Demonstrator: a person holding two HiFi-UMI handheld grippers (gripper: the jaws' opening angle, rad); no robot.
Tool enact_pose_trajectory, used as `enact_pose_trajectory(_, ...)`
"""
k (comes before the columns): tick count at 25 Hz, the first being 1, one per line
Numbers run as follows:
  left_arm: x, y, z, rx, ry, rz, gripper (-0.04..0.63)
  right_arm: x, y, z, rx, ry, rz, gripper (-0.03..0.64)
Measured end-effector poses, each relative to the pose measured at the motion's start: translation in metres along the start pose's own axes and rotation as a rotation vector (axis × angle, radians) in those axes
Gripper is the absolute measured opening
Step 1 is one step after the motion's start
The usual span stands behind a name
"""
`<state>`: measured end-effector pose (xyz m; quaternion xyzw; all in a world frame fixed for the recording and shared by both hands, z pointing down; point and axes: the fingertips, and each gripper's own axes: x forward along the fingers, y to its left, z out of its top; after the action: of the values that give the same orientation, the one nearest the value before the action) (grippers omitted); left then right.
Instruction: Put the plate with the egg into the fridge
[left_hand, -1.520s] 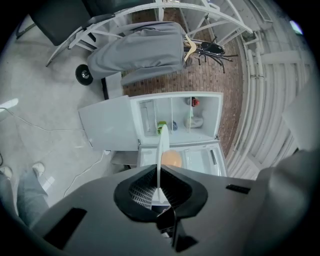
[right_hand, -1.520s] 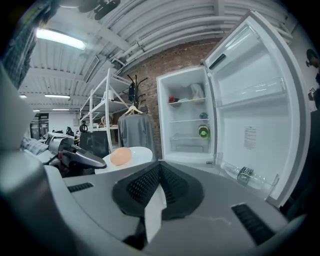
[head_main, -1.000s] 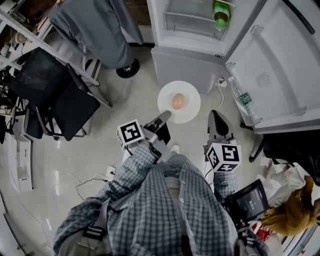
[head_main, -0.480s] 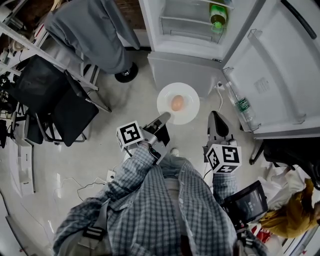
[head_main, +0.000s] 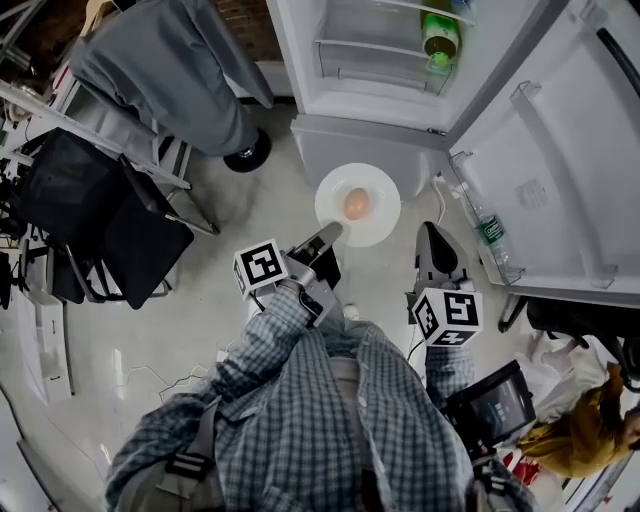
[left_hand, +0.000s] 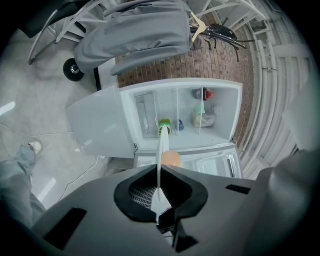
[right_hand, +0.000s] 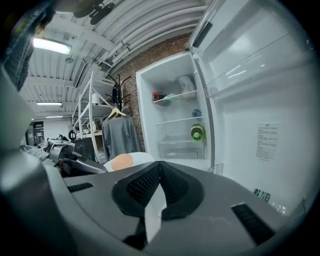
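At frame centre, the left tool (head_main: 330, 234) pinches the rim of the plate (head_main: 386, 196) bearing the egg (head_main: 355, 204), right tool (head_main: 429, 233) pressed together, empty; carry step apparently in hand, next requiring level advance into the open fridge (head_main: 360, 100).

The head view is bright and even, lit from overhead, with a soft sheen on the pale floor (head_main: 250, 190) and weak shadows under the chairs (head_main: 130, 220). Straight edges of the fridge (head_main: 380, 80) bow outward near the frame's rim. Both gripper views are fisheye circles with black corners, and the grey bulk of the left tongs (left_hand: 160, 170) and right tongs (right_hand: 160, 165) near each lens is soft against a sharper distance. A ceiling lamp (right_hand: 50, 46) glares at the right gripper view's upper left, and white glare patches mark the floor at the left gripper view's left side.
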<state>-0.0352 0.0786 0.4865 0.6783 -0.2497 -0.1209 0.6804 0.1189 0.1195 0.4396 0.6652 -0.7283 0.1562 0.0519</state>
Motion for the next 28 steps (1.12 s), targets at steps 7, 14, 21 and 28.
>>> enact_pose_trajectory(7, 0.034, -0.015, 0.048, -0.019, 0.011, -0.05, 0.015, 0.051, -0.005, 0.021, -0.004, 0.005, -0.018, 0.006)
enact_pose_trajectory(14, 0.054, -0.01, 0.098, -0.008, 0.027, -0.035, 0.015, 0.096, -0.01, 0.038, -0.019, 0.005, -0.055, 0.006)
enact_pose_trajectory(21, 0.073, -0.01, 0.134, 0.001, 0.047, -0.048, 0.015, 0.133, -0.01, 0.053, -0.031, -0.009, -0.081, 0.006)
enact_pose_trajectory(28, 0.081, -0.006, 0.155, 0.0, 0.059, -0.039, 0.015, 0.156, -0.004, 0.051, -0.034, 0.011, -0.083, 0.006)
